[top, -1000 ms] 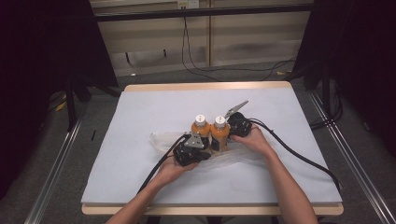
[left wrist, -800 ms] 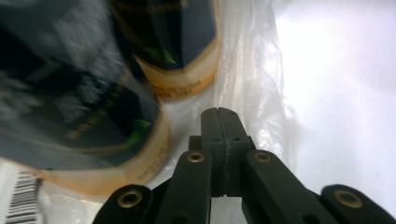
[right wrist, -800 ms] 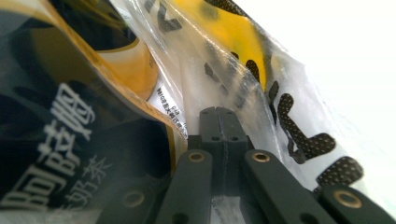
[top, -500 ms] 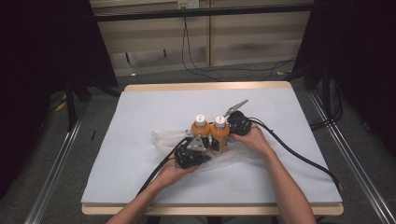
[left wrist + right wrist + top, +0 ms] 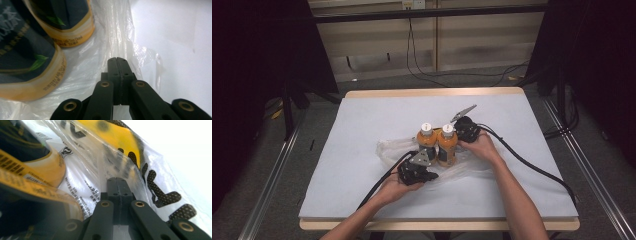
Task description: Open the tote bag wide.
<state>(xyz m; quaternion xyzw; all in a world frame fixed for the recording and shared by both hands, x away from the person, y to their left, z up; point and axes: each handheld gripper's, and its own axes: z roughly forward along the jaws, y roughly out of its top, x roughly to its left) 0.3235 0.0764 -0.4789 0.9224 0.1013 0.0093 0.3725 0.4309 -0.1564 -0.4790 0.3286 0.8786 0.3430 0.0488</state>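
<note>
Two orange bottles with white caps [image 5: 427, 142] [image 5: 447, 148] stand upright side by side on a crumpled clear plastic bag [image 5: 387, 150] in the middle of the table. My left gripper [image 5: 432, 176] lies at the bag's near side. In the left gripper view its jaws [image 5: 116, 59] are shut on a gathered fold of the bag [image 5: 117, 35], with the bottles' dark labels [image 5: 25, 62] to the left. My right gripper [image 5: 460, 136] sits against the right bottle. Its jaws [image 5: 116, 179] are shut on printed bag film [image 5: 95, 172] beside a bottle [image 5: 42, 170].
The white table top [image 5: 362, 120] has a wooden edge [image 5: 432, 93]. Black cables [image 5: 532, 165] trail from the grippers across the table's right side and toward the near edge. Dark curtains and floor rails flank the table.
My left gripper has drawn slightly toward the near edge, pulling the bag's fold with it. The right gripper and both bottles have stayed put.
</note>
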